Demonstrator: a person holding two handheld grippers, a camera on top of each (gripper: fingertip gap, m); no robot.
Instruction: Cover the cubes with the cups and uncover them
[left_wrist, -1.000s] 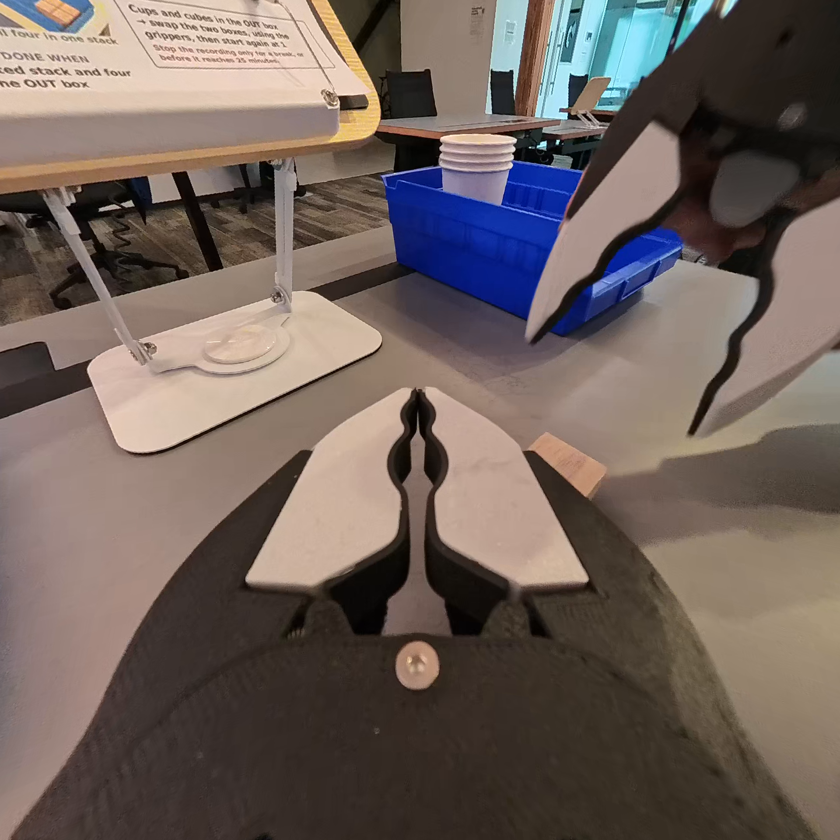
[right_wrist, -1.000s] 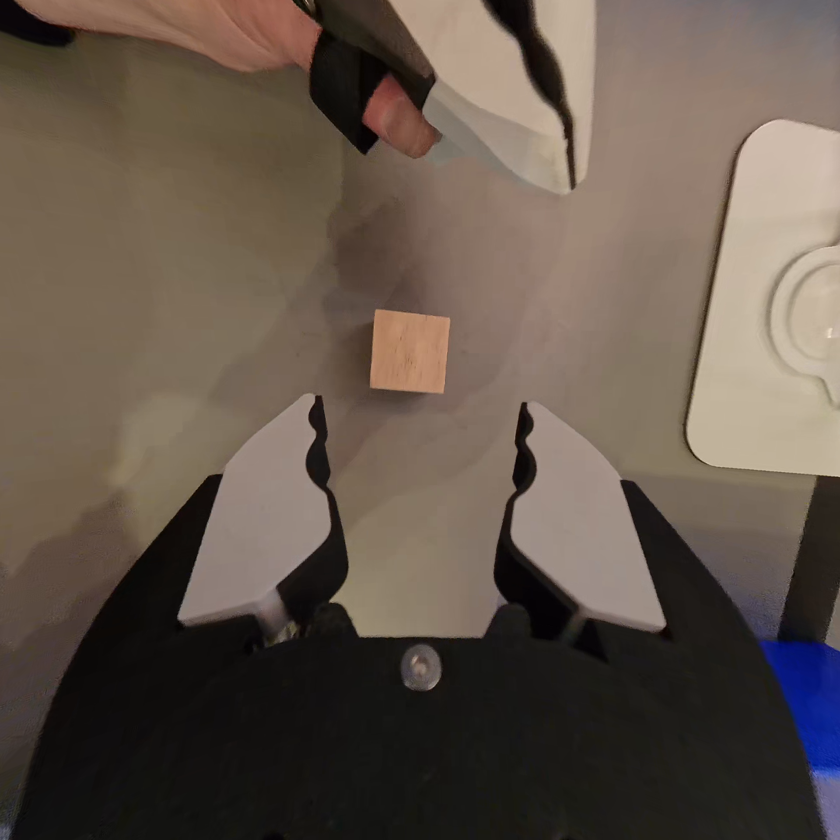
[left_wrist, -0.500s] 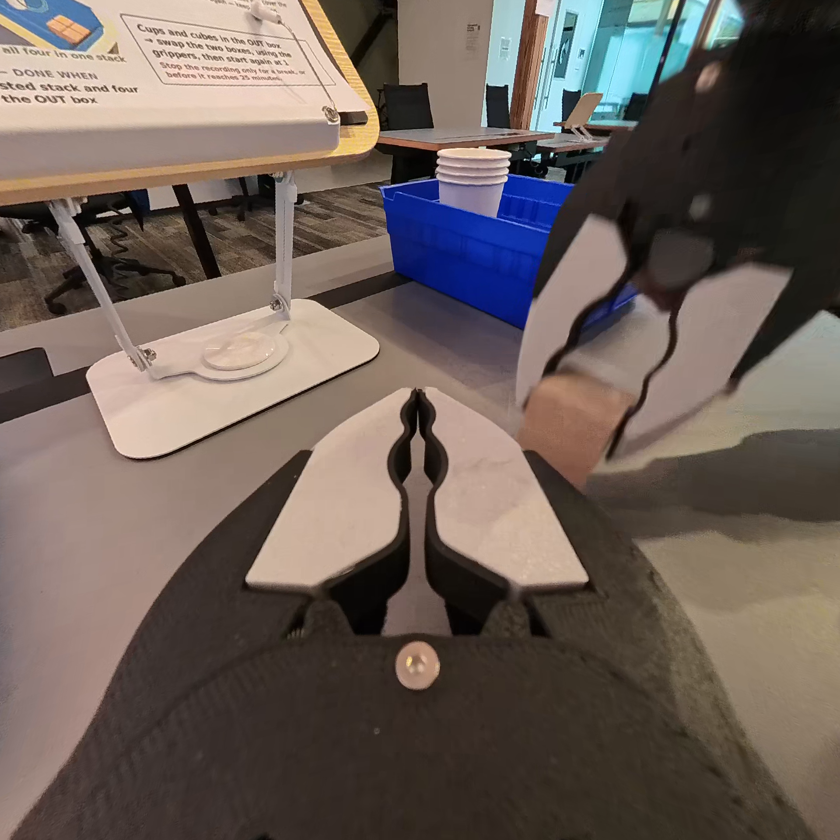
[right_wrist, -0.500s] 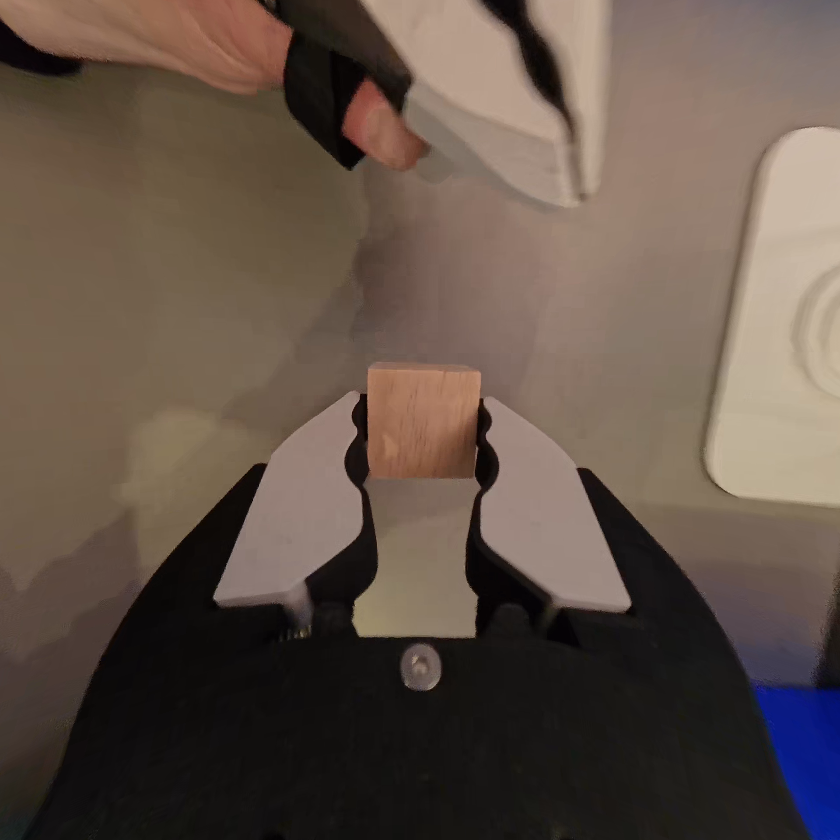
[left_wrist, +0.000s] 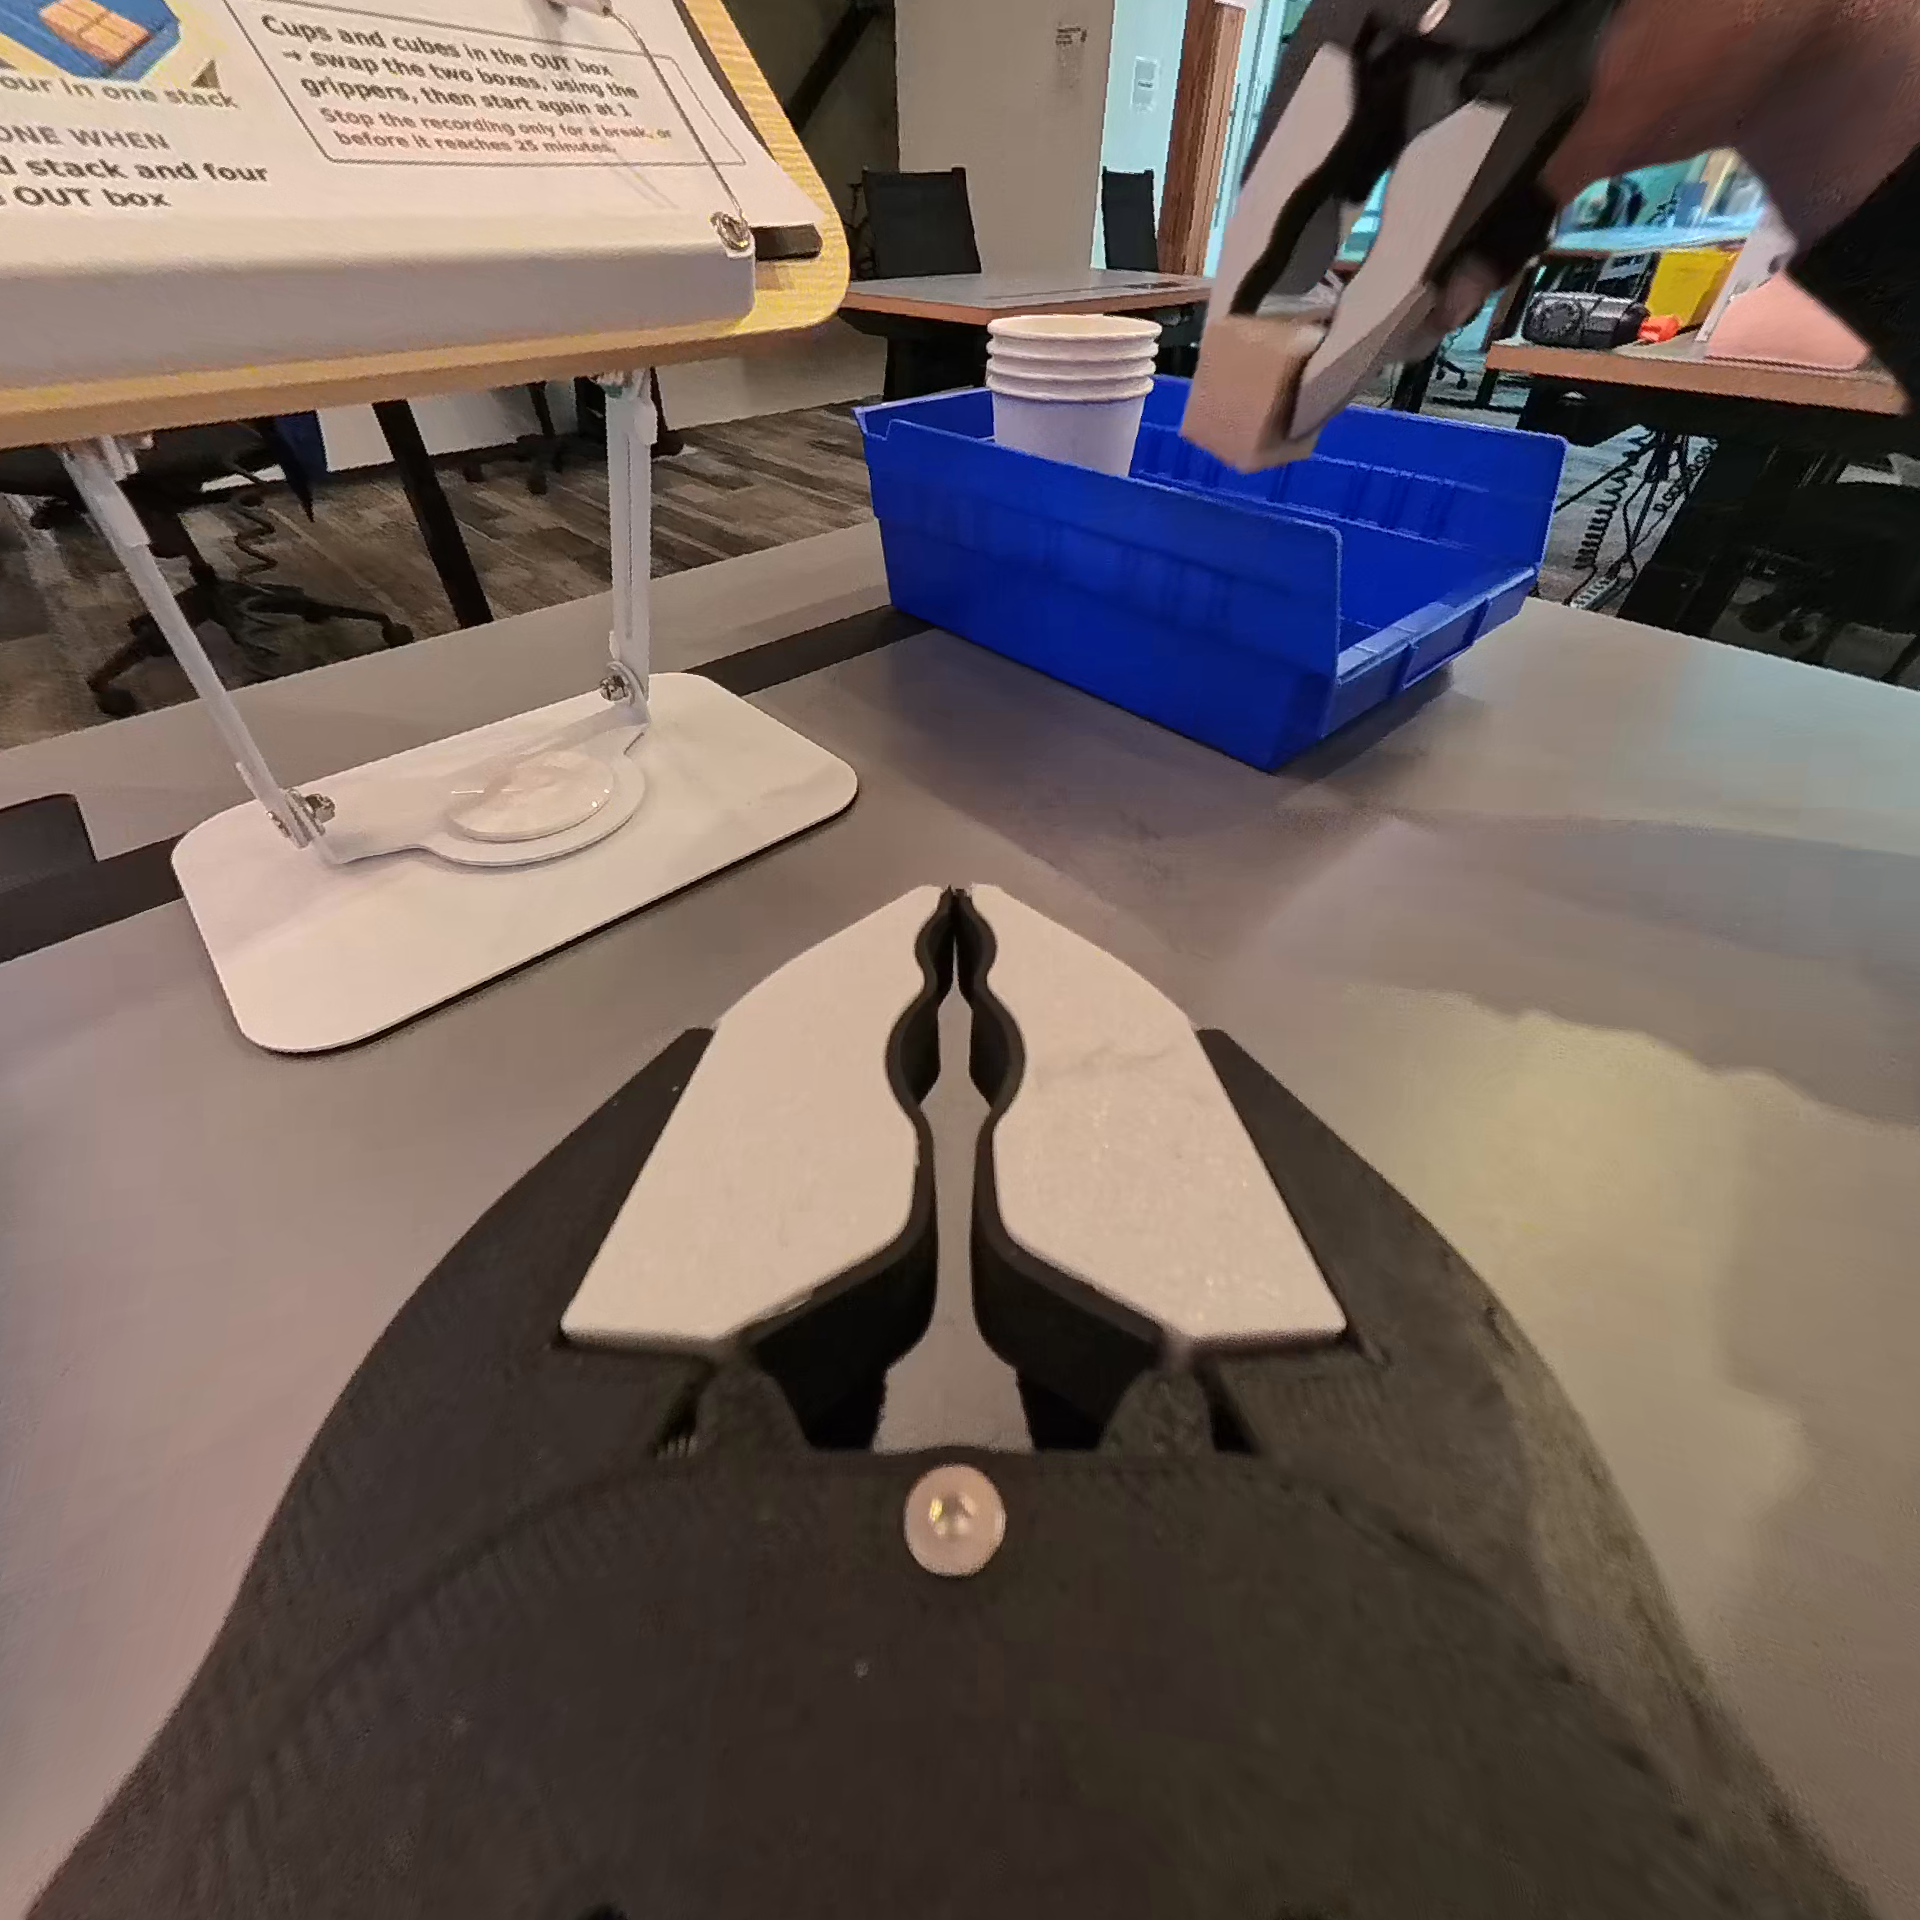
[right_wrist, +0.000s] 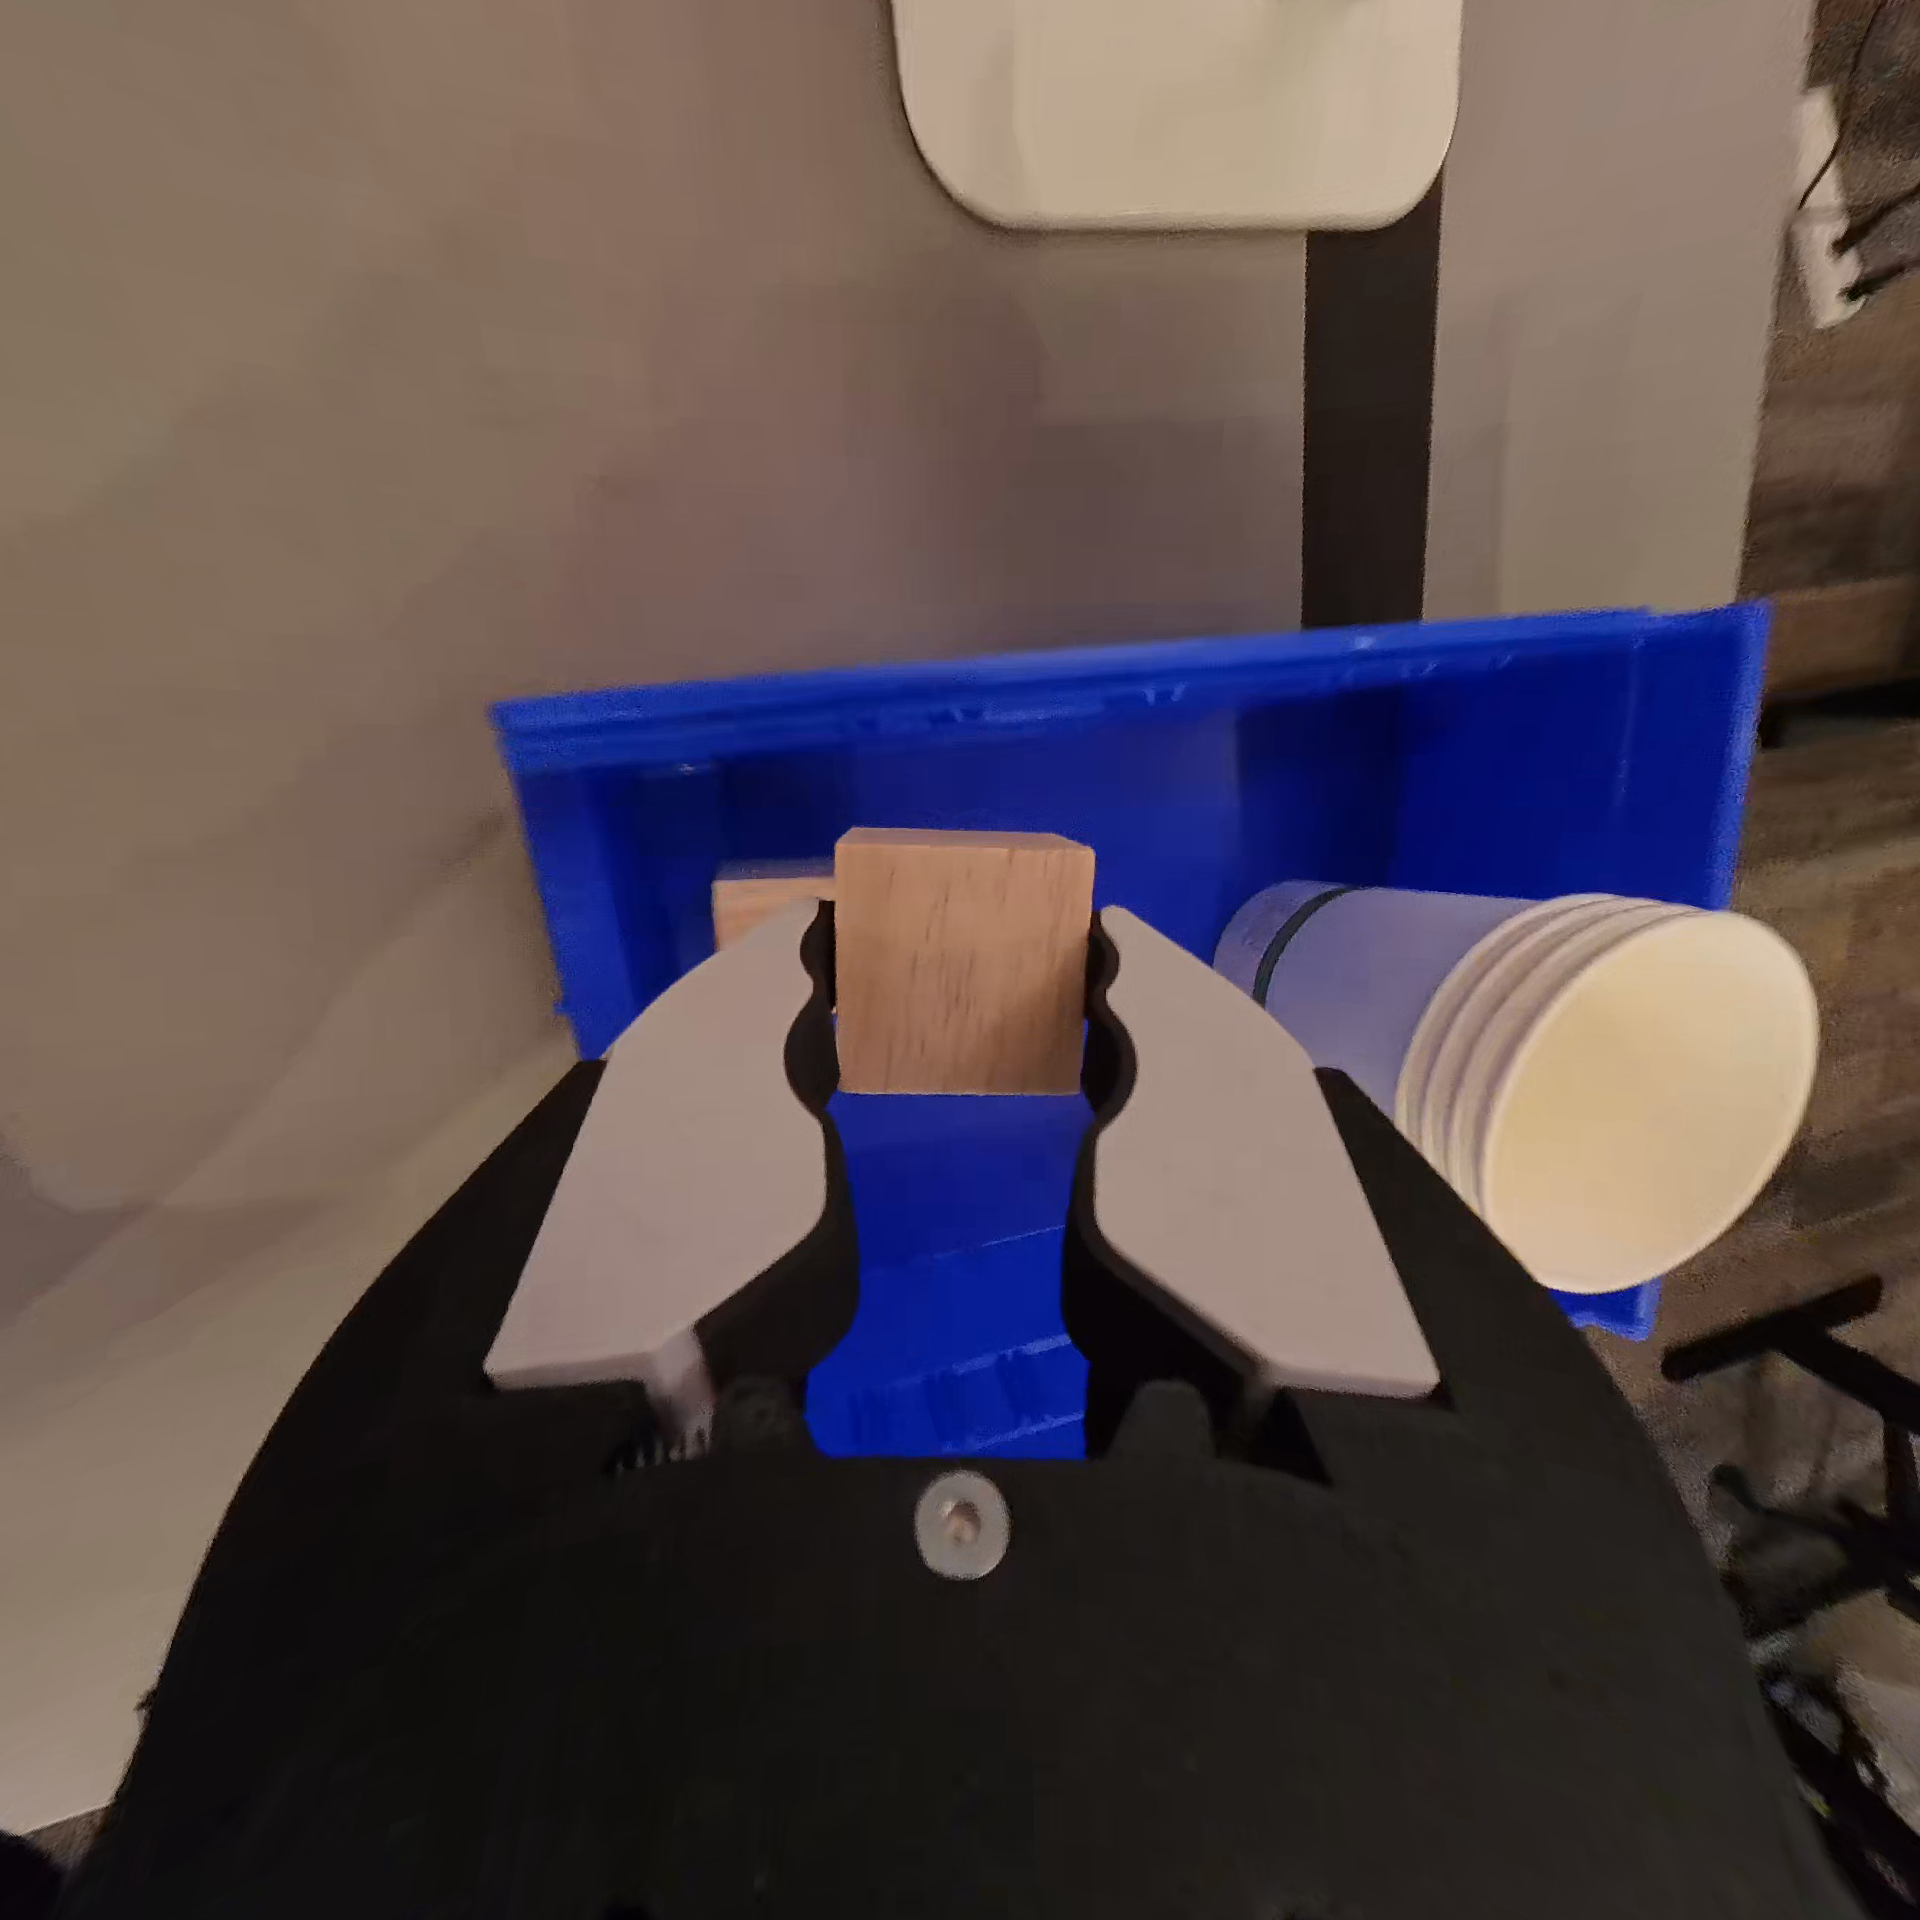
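My right gripper (right_wrist: 961, 951) is shut on a wooden cube (right_wrist: 961, 961) and holds it in the air above the blue bin (right_wrist: 1143, 727). In the left wrist view the right gripper (left_wrist: 1283, 379) and its cube (left_wrist: 1242, 400) hang over the blue bin (left_wrist: 1143, 592). A stack of white paper cups (right_wrist: 1496, 1070) stands in the bin; it also shows in the left wrist view (left_wrist: 1070, 390). Another wooden cube (right_wrist: 764, 904) lies in the bin, mostly hidden behind my left finger. My left gripper (left_wrist: 954, 899) is shut and empty, low over the grey table.
A white stand base (left_wrist: 499, 842) carrying an instruction board (left_wrist: 364, 135) sits left of the bin; the base shows in the right wrist view (right_wrist: 1174, 104). A dark seam (right_wrist: 1366, 416) crosses the grey table (left_wrist: 1455, 1039). Office desks and chairs stand beyond.
My right gripper closed on the cube on the table, lifted it and carried it over the blue bin. My left gripper stayed shut and in place.
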